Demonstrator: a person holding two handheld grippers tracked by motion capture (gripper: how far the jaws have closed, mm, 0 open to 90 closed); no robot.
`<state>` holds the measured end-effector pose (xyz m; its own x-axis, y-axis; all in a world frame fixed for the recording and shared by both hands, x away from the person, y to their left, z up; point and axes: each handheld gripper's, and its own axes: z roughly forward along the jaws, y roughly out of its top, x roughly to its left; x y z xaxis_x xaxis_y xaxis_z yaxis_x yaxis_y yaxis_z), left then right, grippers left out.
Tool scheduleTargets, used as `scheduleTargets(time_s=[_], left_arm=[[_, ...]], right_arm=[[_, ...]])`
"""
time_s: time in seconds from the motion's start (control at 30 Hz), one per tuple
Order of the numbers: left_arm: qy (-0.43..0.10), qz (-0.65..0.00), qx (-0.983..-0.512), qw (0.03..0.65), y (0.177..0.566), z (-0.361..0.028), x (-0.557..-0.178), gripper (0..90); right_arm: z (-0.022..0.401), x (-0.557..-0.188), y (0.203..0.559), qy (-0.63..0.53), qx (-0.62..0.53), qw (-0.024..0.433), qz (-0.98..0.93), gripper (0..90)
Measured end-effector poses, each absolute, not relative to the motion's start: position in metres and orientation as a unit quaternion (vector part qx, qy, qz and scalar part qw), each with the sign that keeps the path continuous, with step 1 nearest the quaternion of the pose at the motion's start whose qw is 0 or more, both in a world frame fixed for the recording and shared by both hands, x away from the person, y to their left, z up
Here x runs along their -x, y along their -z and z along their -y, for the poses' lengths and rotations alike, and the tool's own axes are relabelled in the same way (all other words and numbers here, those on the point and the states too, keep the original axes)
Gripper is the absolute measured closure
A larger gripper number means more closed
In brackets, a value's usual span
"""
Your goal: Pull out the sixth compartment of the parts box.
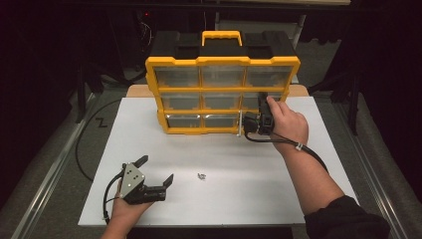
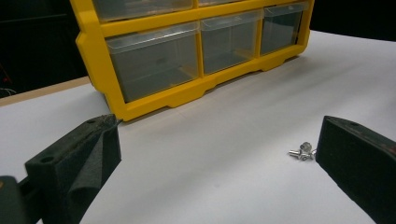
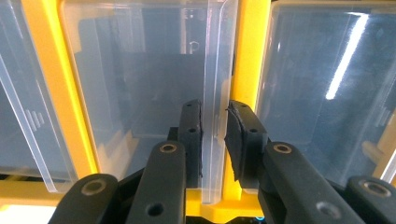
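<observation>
- The right hand-held gripper (image 1: 247,123) is turned on its side at the lower right of the yellow organiser (image 1: 222,94), its jaws nearly together around the clear pull lip (image 3: 215,107) of a drawer (image 3: 140,93); in the right gripper view the left pad seems to touch the lip while a sliver of gap shows at the right pad, so I read the grip as just about seated.
- Held sideways, the jaws straddle the upright lip, which looks like the stance for sliding the drawer out toward the person.
- The left hand-held gripper (image 1: 158,172) rests low on the white bench (image 1: 298,199) near the front edge, jaws wide apart and empty.
- A few small metal screws (image 2: 302,151) lie on the bench just inside its right-hand jaw, between that gripper and the organiser.
- My guess is the left gripper waits beside the screws so they can be picked up once the drawer stands open.
</observation>
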<state>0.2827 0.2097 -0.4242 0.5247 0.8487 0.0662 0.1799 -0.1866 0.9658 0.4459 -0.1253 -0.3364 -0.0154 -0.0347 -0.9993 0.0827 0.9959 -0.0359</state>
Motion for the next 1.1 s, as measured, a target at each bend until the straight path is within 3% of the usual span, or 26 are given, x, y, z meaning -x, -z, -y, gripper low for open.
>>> scheduleTargets(time_s=[1.1], left_arm=[[-0.318, -0.373, -0.692, 0.530, 0.4225, -0.2121, -0.2816, 0.9]], right_arm=[[0.1234, -0.4407, 0.3326, 0.048, -0.021, 0.693, -0.719, 80.6]])
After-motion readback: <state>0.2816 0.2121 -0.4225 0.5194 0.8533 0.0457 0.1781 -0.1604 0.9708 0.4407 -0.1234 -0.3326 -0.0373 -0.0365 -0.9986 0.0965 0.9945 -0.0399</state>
